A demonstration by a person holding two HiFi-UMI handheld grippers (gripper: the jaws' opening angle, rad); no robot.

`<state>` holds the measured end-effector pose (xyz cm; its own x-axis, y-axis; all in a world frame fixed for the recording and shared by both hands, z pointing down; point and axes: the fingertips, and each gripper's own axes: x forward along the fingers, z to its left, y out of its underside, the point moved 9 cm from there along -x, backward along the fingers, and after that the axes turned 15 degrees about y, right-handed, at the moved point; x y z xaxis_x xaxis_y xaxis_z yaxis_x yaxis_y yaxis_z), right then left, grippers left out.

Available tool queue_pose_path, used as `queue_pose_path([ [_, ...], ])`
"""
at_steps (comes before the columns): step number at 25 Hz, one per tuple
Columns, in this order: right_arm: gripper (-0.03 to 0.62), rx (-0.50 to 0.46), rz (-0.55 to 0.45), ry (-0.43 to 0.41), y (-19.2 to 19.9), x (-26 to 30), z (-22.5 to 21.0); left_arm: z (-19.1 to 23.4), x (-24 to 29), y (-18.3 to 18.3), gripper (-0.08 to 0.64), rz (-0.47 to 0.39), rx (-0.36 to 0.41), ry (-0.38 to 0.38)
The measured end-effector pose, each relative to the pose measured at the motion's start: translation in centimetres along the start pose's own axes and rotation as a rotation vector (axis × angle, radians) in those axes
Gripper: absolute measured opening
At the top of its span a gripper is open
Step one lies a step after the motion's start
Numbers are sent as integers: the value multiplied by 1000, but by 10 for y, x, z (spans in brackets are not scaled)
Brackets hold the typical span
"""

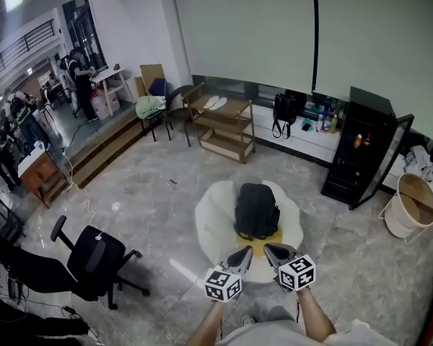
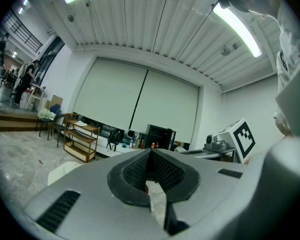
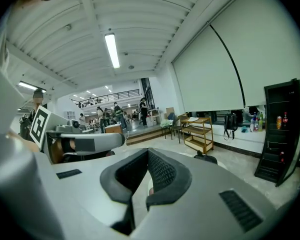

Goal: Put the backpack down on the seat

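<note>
Black, the backpack [image 1: 256,211] rests in the middle of the seat [image 1: 211,225], a white, petal-edged cushion chair with a yellow centre patch that shows just below the bag. Nothing grips the backpack. Both grippers are short of it, over the seat's near edge, side by side and pointing towards it. The left gripper [image 1: 245,254] has its jaws pressed together at the tips with nothing between them; the left gripper view [image 2: 150,153] shows its dark ribbed pads meeting in a narrow V. The right gripper [image 1: 271,250] is clenched the same way, and the right gripper view [image 3: 148,154] shows its pads closed and empty. In that view the dark top of the backpack [image 3: 205,157] peeks over the jaw housing. The person's forearms reach in from the bottom of the head view. The seat stands on a grey marble floor [image 1: 159,193]. A black office chair [image 1: 94,256] is well apart to the left, a wooden shelf unit [image 1: 224,125] stands beyond the seat, and a tall black cabinet [image 1: 361,146] with its door swung open is to the right. A round basket [image 1: 413,206] sits near that door.
</note>
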<state>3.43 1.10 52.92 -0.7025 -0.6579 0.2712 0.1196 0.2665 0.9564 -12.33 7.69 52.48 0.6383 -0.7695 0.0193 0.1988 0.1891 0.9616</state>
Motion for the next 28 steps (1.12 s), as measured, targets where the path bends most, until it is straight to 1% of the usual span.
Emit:
queue_pose_path([
  [6,28,-25,-26,-11,-5,-19,5,-20,-1,-4,31,-17,16,-12],
  [13,28,-32,-54,-26,-6,-56,-3,-56,2,-4,31,-22,39,-41],
  [18,27,-39,-62,-39,6,-90,3,-88,-5,10,31,-26,25,-65],
  [22,26,-38,-50,-47,20,-121,10,-121,-12,26,31,-19,9,-70],
  [28,26,-38,-51,-52,35,-163,15,-166,-22,47,31,-1,15,-77],
])
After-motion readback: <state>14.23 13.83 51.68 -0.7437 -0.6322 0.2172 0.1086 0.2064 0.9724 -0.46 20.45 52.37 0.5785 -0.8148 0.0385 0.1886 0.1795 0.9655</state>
